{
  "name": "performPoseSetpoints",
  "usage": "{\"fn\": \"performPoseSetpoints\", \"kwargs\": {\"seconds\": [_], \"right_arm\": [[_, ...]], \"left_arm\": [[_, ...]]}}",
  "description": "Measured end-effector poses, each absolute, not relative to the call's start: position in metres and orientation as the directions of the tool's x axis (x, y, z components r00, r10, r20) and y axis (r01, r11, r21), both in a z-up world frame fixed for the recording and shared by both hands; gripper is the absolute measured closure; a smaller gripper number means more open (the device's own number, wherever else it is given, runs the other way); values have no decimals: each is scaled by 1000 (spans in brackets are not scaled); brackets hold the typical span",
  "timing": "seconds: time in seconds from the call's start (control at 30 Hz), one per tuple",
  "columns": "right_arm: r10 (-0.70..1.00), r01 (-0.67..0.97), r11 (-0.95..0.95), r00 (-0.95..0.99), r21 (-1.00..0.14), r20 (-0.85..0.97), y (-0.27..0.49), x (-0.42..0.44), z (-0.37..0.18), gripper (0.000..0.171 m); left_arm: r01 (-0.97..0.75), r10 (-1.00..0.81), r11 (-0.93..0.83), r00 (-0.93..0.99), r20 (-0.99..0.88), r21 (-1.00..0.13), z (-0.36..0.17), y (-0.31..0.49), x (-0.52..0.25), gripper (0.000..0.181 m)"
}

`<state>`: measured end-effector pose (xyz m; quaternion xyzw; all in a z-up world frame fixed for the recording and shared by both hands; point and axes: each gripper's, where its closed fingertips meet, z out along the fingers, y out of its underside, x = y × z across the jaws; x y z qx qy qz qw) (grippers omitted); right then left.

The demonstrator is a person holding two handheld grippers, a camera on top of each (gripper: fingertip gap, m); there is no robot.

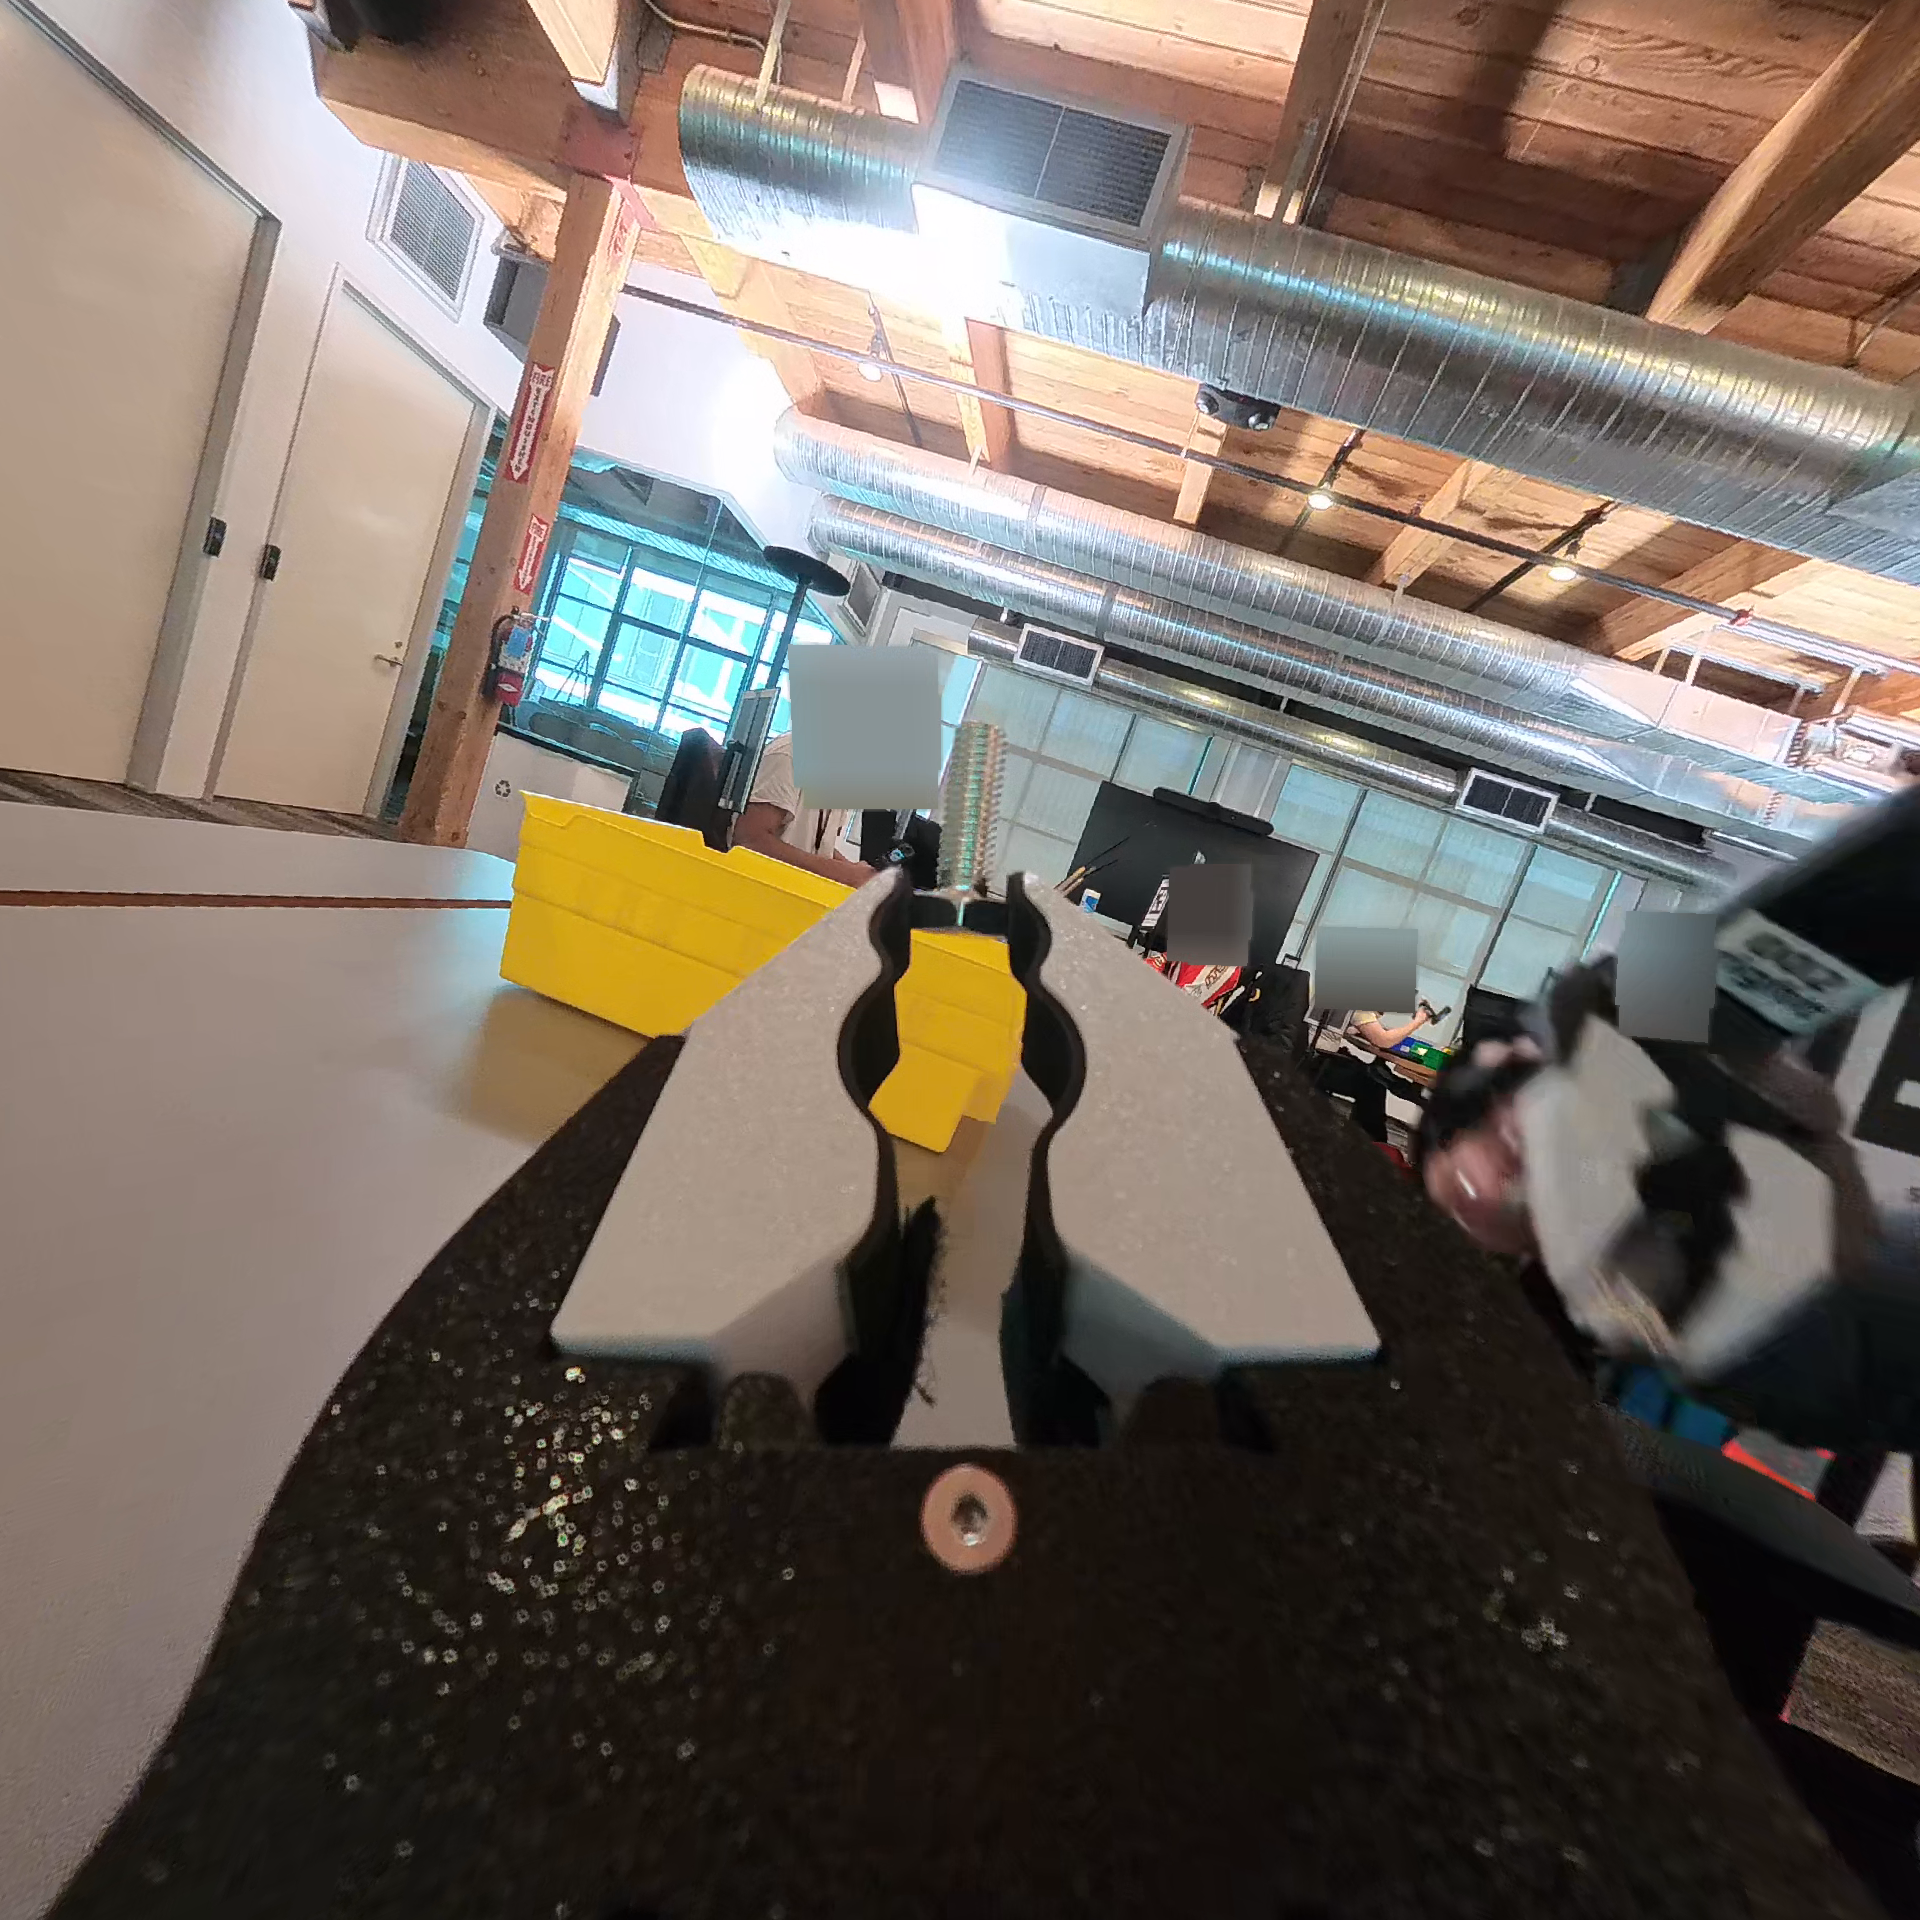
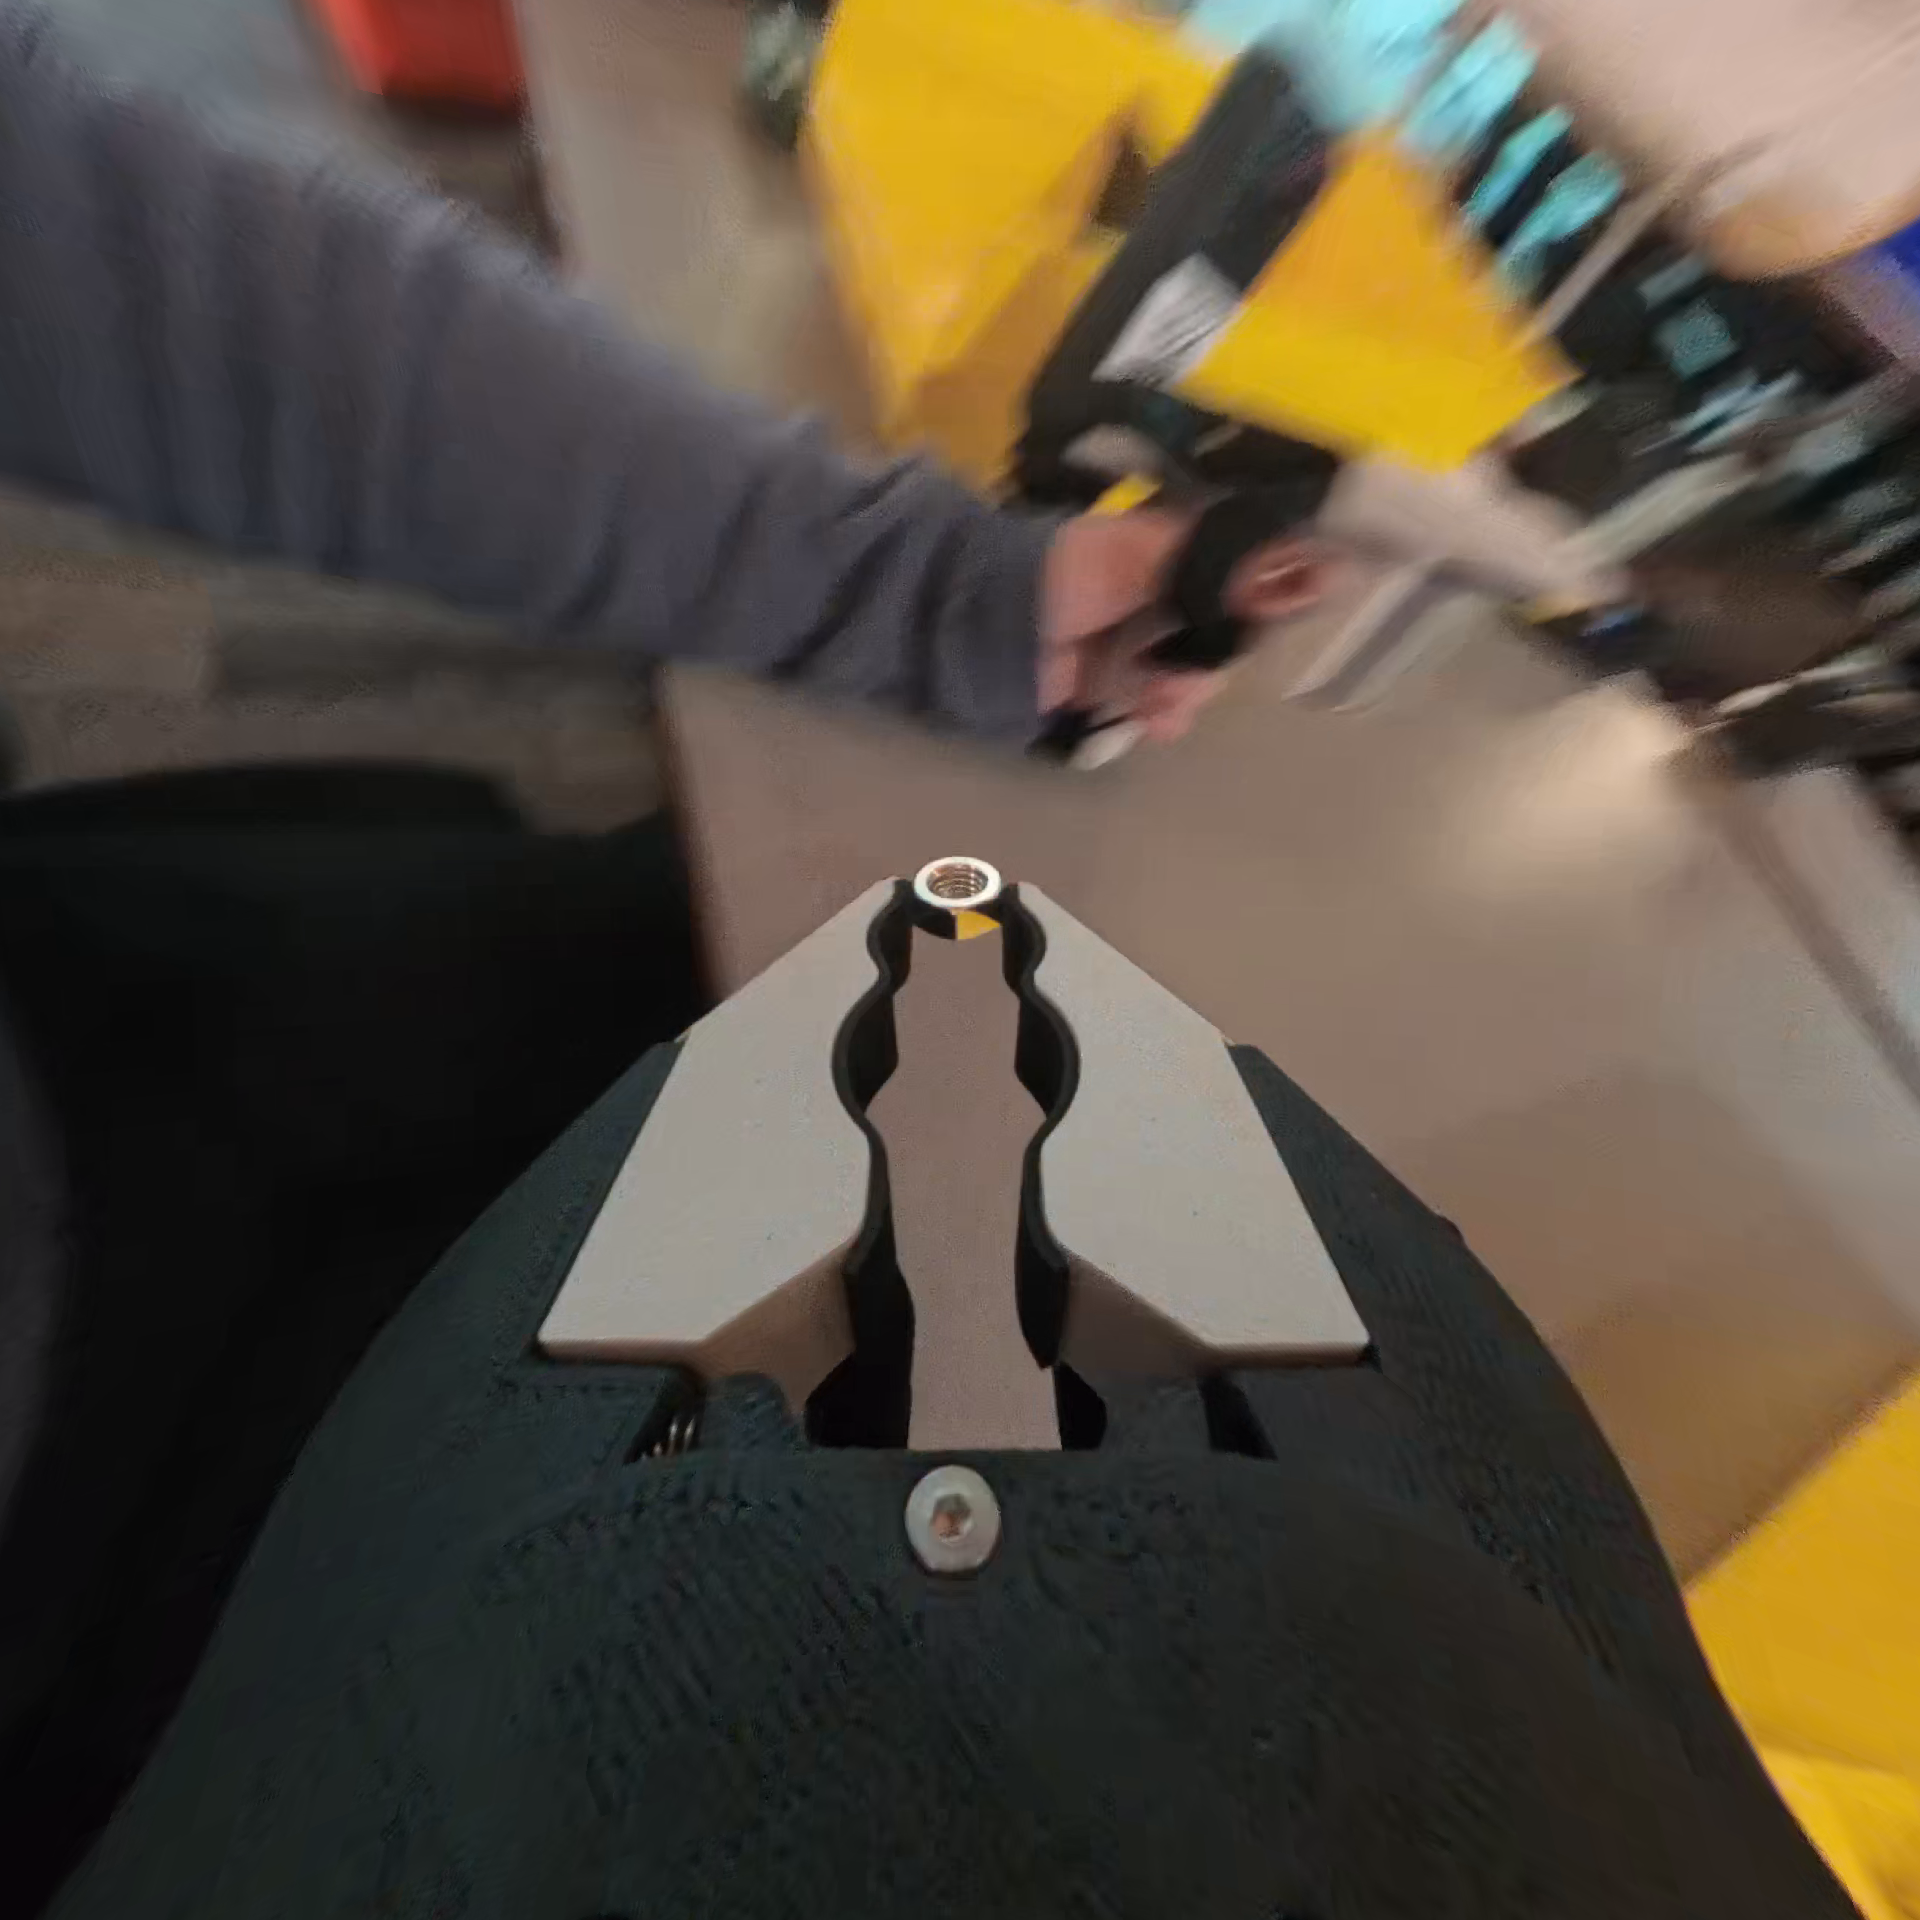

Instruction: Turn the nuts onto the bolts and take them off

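My left gripper (image 1: 958,891) is shut on the head end of a silver threaded bolt (image 1: 975,805), which stands upright above the fingertips with its thread pointing up. My right gripper (image 2: 956,900) is shut on a small silver nut (image 2: 957,884), held at the fingertips with its threaded hole facing the camera. The right gripper and the hand that holds it also show, blurred, at the right edge of the left wrist view (image 1: 1662,1174). The left gripper and a grey sleeve show blurred in the right wrist view (image 2: 1174,582). Bolt and nut are apart.
A yellow plastic bin (image 1: 665,925) stands on the grey table (image 1: 260,1091) just beyond my left gripper. Yellow bins also show blurred in the right wrist view (image 2: 935,260), and another at its lower right corner (image 2: 1829,1621). People sit at desks far behind. My right fingertips sit around 15 centimeters from my left ones.
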<state>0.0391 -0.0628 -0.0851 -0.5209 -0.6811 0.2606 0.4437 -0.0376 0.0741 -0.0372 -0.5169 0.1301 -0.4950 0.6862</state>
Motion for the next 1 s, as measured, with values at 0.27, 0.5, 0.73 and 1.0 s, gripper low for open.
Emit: {"fn": "performPoseSetpoints", "kwargs": {"seconds": [0.27,0.5,0.73,1.0], "right_arm": [[948,43,241,204,-970,245,57,10,20,155],[974,-145,160,182,-976,132,120,-32,66,155],[997,-139,78,17,-987,76,158,-50,83,155],[965,-57,-71,-259,-996,-54,145,-56,57,155]], "left_arm": [[557,-840,-64,418,346,-828,-36,86,-26,166],[616,-855,-48,382,351,-786,-28,118,-30,166],[736,-890,-133,207,407,-664,-20,167,-57,166],[764,-919,-168,108,380,-623,-13,159,-62,166]]}}
